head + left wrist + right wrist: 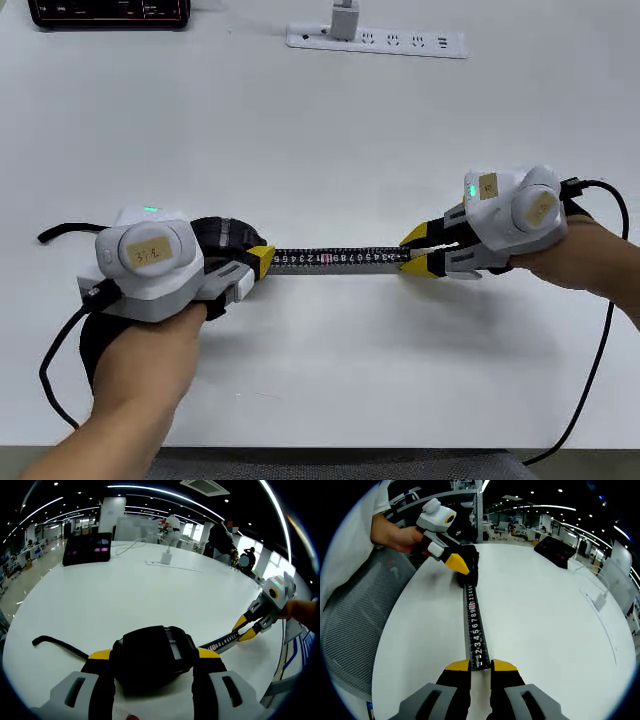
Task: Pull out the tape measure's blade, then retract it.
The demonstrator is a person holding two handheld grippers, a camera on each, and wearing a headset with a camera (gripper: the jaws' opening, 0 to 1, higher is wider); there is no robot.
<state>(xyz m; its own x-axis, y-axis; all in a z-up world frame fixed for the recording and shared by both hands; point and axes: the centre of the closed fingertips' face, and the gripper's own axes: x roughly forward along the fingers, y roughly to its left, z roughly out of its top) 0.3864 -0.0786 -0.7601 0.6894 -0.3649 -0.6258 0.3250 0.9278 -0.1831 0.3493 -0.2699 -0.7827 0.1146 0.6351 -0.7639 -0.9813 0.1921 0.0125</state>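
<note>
L hand-held gripper (155,656) is clamped on the black tape case (225,238), one yellow-tipped jaw each side of it, case sitting on the white surface (320,130) toward the near-left. R hand-held gripper (480,666) is over on the right, jaws nipped together on the free end of the blade (335,258). Blade is pulled out and runs straight btwn the two, lying flat, low over the surface or on it, can't tell which, w/ its numbers face up; in the right gripper view the low numbers are nearest the R jaws and the count climbs toward the case. A hand holds each gripper from behind, cables trailing off both toward the near edge. A thin black strap (55,644) lies on the surface just left of the case. Far side, well apart from all this: a white power strip (400,41) w/ a plug in it, and a dark tablet (110,12) at the far-left corner.
</note>
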